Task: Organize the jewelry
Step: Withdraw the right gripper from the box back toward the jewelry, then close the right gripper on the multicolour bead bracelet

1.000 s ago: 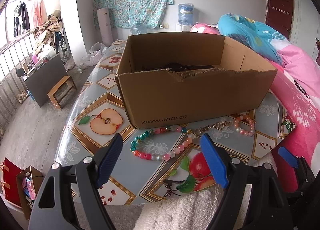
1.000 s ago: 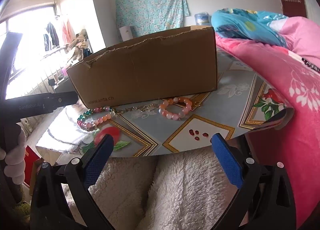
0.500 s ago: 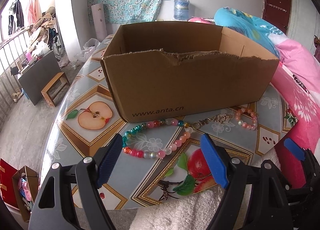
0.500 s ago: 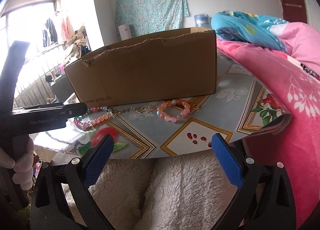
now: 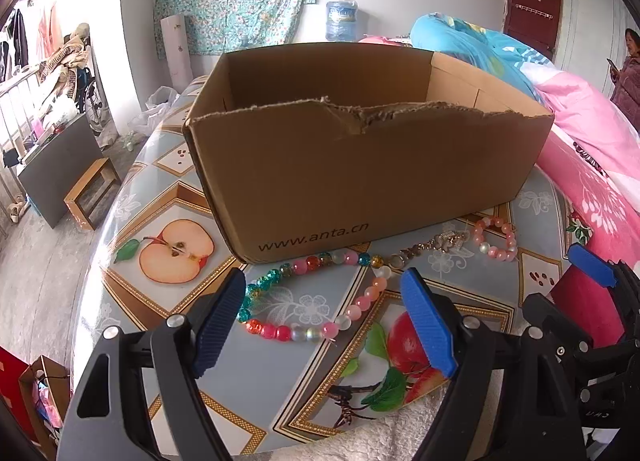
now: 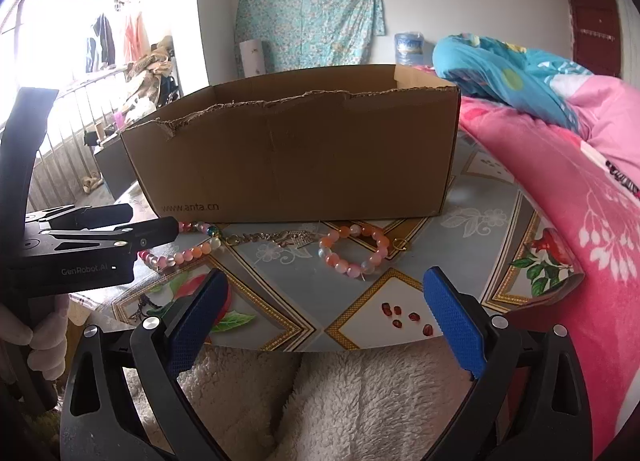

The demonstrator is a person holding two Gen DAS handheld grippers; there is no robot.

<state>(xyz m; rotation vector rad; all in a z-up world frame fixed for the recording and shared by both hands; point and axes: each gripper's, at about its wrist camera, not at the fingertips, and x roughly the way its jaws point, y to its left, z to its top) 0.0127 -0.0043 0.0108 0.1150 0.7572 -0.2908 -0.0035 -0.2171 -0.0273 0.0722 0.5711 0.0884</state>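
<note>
While both necklace [image 5: 316, 297] and bracelet [image 6: 354, 251] lie on the worktop [image 5: 160, 197] before the box [image 5: 360, 165], left gripper [image 5: 324, 321] and right gripper [image 6: 326, 317] jaws stand open, empty; sorting appears unstarted.

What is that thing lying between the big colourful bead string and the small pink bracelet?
A short metal chain with a charm, seen in both views, lying between the multicoloured bead necklace and the pink bracelet.

Cardboard box [image 5: 360, 165] floor hidden behind its torn front wall in both views. Multicolour bead necklace [image 6: 188, 249] partly covered by left gripper [image 6: 132, 237] in right view. Person [image 5: 628, 69] at door cut off by frame edge.
</note>
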